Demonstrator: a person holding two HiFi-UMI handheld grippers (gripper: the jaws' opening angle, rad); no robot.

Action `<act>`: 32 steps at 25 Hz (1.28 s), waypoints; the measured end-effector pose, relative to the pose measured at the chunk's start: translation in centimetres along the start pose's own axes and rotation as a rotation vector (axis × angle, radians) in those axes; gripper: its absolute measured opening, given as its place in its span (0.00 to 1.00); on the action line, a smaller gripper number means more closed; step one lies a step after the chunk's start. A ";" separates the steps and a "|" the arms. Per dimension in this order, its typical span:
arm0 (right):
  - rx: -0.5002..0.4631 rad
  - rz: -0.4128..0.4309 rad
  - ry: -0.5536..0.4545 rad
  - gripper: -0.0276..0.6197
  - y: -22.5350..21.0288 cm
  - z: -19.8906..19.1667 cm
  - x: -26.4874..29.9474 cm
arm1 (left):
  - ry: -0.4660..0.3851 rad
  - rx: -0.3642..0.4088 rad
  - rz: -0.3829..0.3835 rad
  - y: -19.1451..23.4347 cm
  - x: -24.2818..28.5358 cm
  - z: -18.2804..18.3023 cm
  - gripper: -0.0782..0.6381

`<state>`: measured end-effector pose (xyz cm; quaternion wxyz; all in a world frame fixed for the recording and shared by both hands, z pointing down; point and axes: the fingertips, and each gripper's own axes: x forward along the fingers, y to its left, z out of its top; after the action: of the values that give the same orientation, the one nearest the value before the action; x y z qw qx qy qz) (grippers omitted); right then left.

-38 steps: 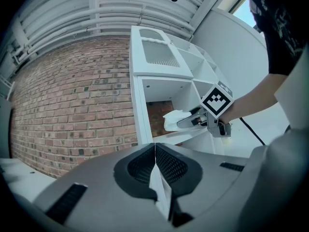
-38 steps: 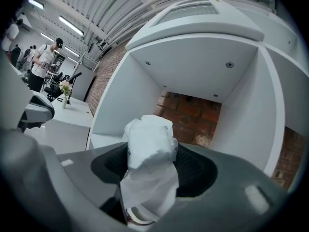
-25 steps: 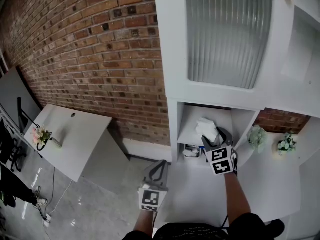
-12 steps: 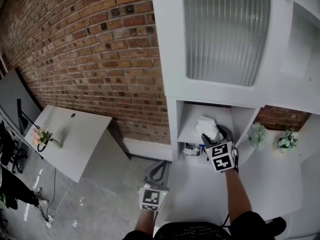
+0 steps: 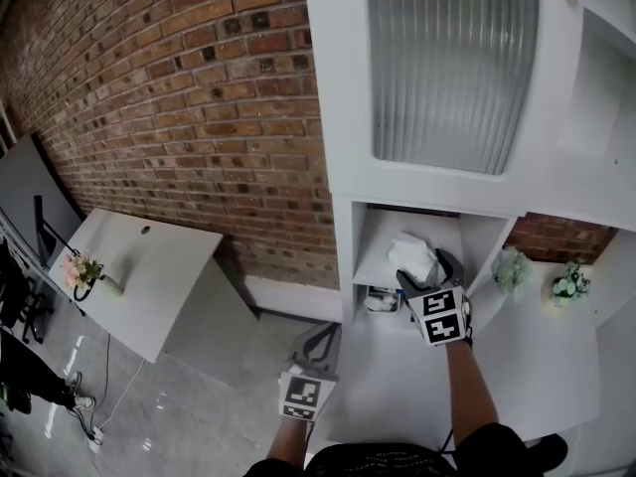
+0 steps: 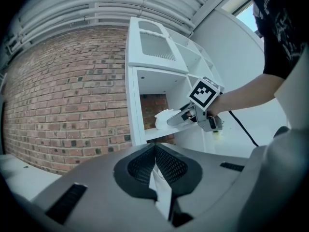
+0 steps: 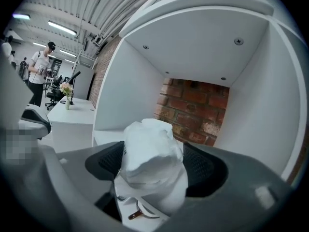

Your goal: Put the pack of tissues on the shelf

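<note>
— Which step is this?
— The release: the right tongs (image 5: pixel 423 270) have just been opening, with the pack of tissues (image 7: pixel 153 163) between the parted jaws, lying on the shelf (image 5: pixel 381 263)
— And next?
— I'd draw straight back without dragging it. That arm reaches in, tipped slightly down; the left tongs (image 6: pixel 155 149) are clenched on nothing, low

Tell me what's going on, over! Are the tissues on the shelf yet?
Right tongs just opening, pack of tissues between them, resting on the shelf. Left tongs shut, empty, away from it. Nothing blocking. Over.
</note>
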<state>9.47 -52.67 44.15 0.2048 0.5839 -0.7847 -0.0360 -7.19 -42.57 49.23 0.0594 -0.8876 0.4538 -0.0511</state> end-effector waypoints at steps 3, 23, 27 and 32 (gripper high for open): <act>0.025 -0.006 -0.018 0.61 -0.3 0.2 -0.3 | -0.001 -0.013 0.001 0.1 0.0 0.0 0.12; 0.045 0.042 -0.061 0.67 0.1 0.6 -2.9 | -0.024 -0.026 0.007 -0.5 -0.2 1.1 0.12; 0.050 0.032 -0.090 0.67 0.3 0.9 -4.0 | -0.029 -0.018 0.000 -1.0 -0.2 1.4 0.12; 0.065 0.042 -0.084 0.67 0.9 0.1 -5.1 | -0.026 -0.008 0.005 -1.3 -0.5 1.3 0.12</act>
<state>9.76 -47.66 42.88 0.1536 0.5715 -0.8055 -0.0307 -6.28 -41.32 48.13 0.0618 -0.8874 0.4554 -0.0376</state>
